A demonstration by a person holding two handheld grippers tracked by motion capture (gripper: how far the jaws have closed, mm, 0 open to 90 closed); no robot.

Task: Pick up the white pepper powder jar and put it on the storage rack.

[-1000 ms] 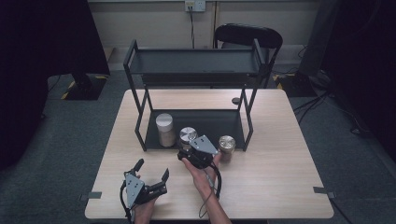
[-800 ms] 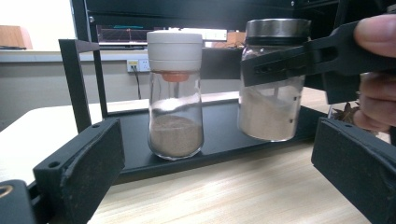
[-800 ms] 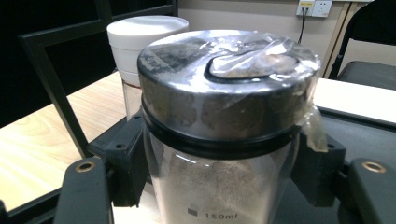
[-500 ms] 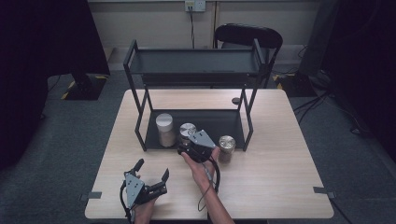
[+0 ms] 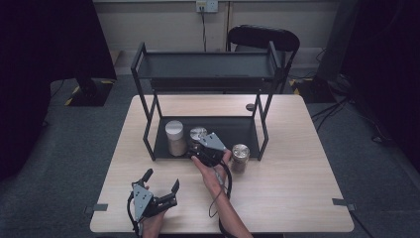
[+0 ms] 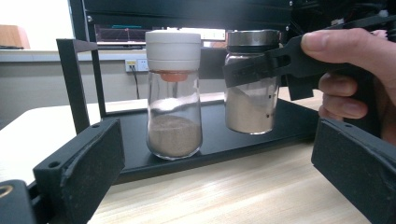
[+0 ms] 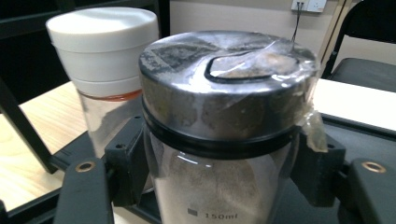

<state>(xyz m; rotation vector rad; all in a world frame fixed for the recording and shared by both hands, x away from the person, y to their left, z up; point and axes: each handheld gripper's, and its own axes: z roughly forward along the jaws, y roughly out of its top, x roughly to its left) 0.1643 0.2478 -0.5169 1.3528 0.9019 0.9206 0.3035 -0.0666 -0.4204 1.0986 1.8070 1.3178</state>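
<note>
right fingers (image 7: 219,182) clamp steel-lid jar (image 7: 224,140) | "150ml" mark legible | left fingers (image 5: 161,181) open, empty

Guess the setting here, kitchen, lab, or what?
Probably a lab or recording room set up for tabletop work, not a kitchen: a bare wooden table, a black two-tier rack holding spice jars, a wall socket, dark curtains.

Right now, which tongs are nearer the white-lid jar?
Right. The right tongs grip the steel-lid jar right beside the white-lid jar; the left tongs sit open near the table's front edge.
</note>
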